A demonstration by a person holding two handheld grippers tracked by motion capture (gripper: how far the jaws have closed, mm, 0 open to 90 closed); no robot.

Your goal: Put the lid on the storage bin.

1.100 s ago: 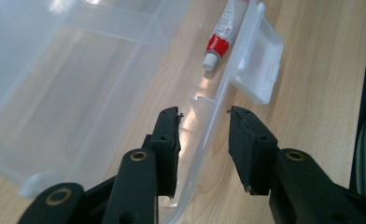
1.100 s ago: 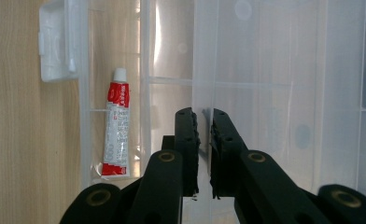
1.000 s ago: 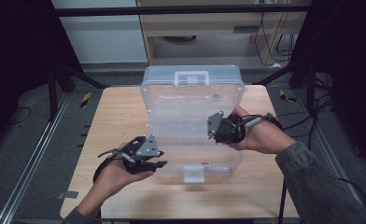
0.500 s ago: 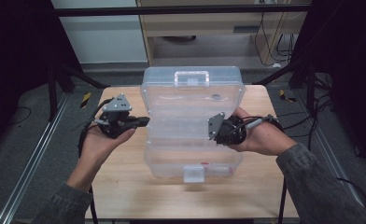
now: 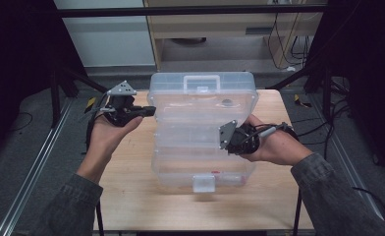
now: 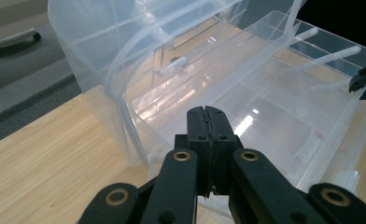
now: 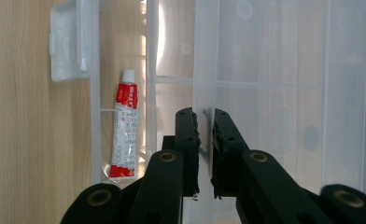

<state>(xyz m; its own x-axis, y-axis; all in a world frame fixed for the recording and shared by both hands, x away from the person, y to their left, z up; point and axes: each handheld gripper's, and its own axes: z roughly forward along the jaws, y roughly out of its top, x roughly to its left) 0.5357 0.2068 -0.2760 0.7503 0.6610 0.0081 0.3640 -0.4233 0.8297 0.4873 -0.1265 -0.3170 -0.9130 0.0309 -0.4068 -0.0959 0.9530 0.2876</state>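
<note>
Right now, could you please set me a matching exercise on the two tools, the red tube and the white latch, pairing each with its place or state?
Things:
1. left tool
2. right tool
3. red tube
4. white latch

Places or states:
A. lying inside the clear box, beside its near wall
B. shut on nothing, by the box's left side
C. closed on a clear wall of the box
D. on the outside of the box's near edge

Pairs: 1-B, 2-C, 3-A, 4-D
</note>
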